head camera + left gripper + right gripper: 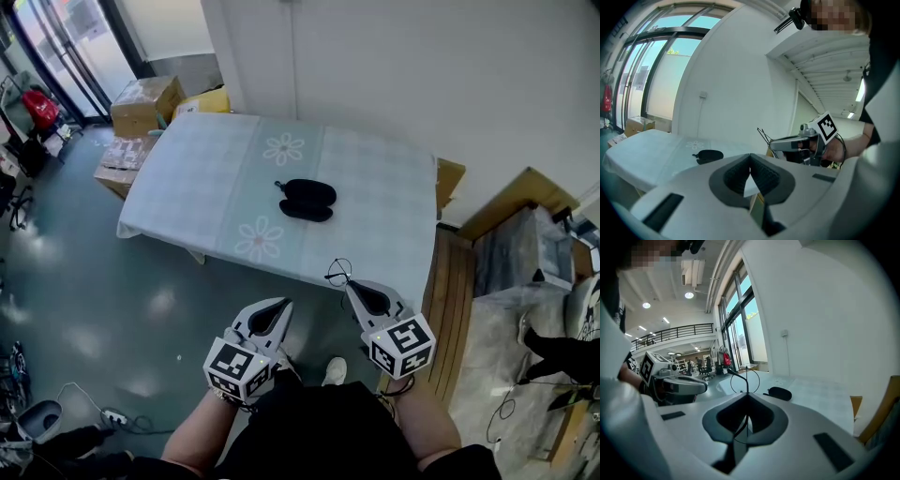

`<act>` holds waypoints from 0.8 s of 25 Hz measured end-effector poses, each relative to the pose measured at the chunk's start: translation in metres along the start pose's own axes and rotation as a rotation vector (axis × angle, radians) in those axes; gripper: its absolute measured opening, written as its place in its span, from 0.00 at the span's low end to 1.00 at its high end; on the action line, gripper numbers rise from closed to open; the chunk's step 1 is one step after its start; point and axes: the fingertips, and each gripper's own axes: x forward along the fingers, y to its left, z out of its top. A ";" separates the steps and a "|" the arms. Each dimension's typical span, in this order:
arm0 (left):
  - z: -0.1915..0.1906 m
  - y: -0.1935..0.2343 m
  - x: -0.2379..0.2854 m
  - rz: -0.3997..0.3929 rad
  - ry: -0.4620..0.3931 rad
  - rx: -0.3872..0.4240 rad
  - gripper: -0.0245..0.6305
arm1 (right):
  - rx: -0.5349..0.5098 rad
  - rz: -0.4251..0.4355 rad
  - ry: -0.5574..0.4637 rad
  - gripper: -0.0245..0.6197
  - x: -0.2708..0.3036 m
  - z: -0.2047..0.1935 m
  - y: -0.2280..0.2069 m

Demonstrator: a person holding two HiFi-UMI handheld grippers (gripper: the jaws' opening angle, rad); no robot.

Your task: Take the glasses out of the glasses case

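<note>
- Right gripper [350, 284]: jaws are pinched together on the glasses [337, 273]. The right gripper view shows one thin wire part of the frame running between the pads, with a round lens rim standing clear above the tips
- Left gripper [284, 303]: jaws are closed against each other with nothing between them. It hangs just beside the right gripper, low in front of the person
- Glasses case [307, 200]: it lies open near the middle of the table [187, 178], well apart from both grippers, so the glasses are judged to be already out of it
- Risk 1, a drop: the glasses are held off the near edge of the table, over the floor, on one slender wire. A small slackening of the pinch or a quick swing would likely let them slip, with nothing beneath to catch them
- Risk 2, a bent frame: the whole load rests on that single wire, so a hard squeeze or a twist of the wrist may deform it
- Risk 3, a knock: the lens rim sticks out past the jaw tips. Carrying it toward the table too low could strike the edge, and the nearby left gripper could brush it
- Risk 4, a bad set-down: opening the jaws above the cloth instead of on it could let the glasses land on a lens
</note>
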 end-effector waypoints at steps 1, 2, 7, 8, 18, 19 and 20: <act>-0.001 -0.004 0.001 0.007 0.000 -0.002 0.08 | -0.002 0.008 0.001 0.08 -0.003 -0.001 -0.001; -0.002 -0.007 0.002 0.014 0.000 -0.005 0.08 | -0.004 0.016 0.001 0.08 -0.005 -0.003 -0.003; -0.009 -0.024 0.009 0.041 -0.001 -0.013 0.08 | -0.006 0.048 0.005 0.08 -0.015 -0.012 -0.010; -0.010 -0.027 0.009 0.045 0.000 -0.014 0.08 | -0.006 0.053 0.007 0.08 -0.017 -0.014 -0.010; -0.013 -0.045 0.016 0.056 0.001 -0.005 0.08 | -0.014 0.088 0.001 0.08 -0.029 -0.021 -0.011; -0.012 -0.046 0.016 0.055 0.001 -0.002 0.08 | -0.014 0.090 0.000 0.08 -0.030 -0.020 -0.009; -0.012 -0.047 0.016 0.054 0.002 0.003 0.08 | -0.014 0.092 -0.001 0.08 -0.031 -0.020 -0.009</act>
